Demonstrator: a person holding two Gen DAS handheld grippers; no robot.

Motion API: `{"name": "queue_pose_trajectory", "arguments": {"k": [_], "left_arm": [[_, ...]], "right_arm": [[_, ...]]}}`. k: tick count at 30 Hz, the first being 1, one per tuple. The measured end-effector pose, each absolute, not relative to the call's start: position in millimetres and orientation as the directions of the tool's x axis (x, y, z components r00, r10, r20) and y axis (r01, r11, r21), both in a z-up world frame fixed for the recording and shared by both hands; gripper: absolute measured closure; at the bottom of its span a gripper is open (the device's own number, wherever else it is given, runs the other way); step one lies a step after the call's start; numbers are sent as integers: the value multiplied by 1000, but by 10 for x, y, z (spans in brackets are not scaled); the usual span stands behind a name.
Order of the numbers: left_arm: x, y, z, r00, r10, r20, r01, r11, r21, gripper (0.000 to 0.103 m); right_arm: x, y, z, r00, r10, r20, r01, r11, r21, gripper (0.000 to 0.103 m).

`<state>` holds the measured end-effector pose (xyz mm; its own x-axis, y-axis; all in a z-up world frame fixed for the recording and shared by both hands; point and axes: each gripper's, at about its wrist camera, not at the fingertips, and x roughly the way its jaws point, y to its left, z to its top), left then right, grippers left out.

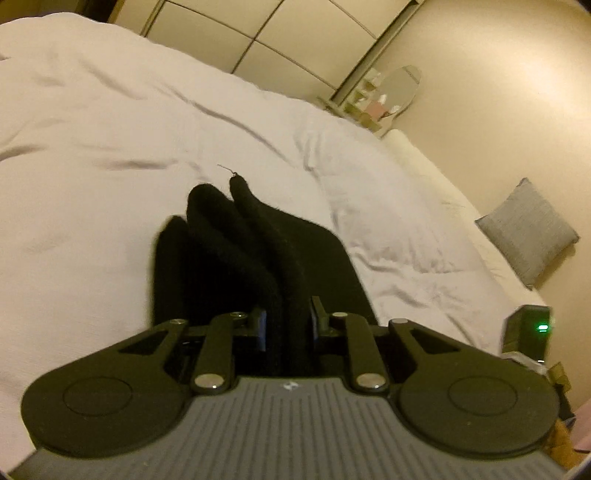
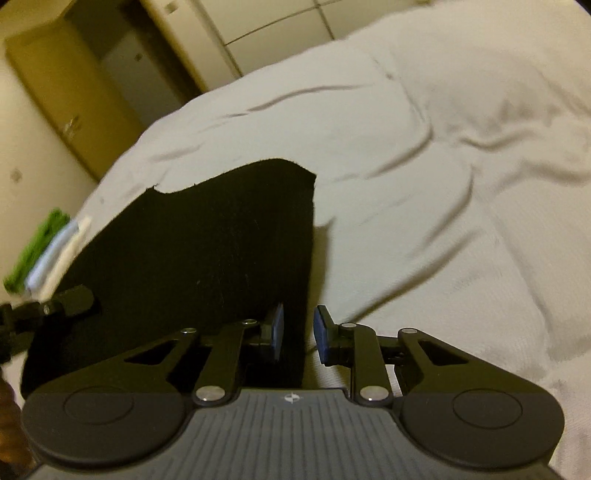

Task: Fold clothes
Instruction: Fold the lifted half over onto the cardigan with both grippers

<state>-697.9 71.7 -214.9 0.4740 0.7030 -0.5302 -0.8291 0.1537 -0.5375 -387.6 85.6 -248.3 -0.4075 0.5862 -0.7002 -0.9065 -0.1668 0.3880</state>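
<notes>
My left gripper (image 1: 288, 325) pinches bunched folds of the black garment (image 1: 251, 251); my right gripper (image 2: 298, 330) has its blue pads narrowly apart around the garment's edge, contact unclear. The cloth lies on the white duvet (image 1: 110, 129). Beyond, a grey cushion (image 1: 528, 230) and wardrobe doors (image 1: 266, 33).

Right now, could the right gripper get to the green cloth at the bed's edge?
Probably not yet. The right gripper has the black garment between its fingers, and that garment lies between it and the green cloth.
</notes>
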Motion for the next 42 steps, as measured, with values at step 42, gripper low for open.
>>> {"name": "queue_pose_trajectory", "arguments": {"k": [42], "left_arm": [[-7157,175,-2261,240,725,-645,-926,-29,-378,82]], "right_arm": [[-4040,182,-2441,-439,586,-681,-898,-312,310,51]]}}
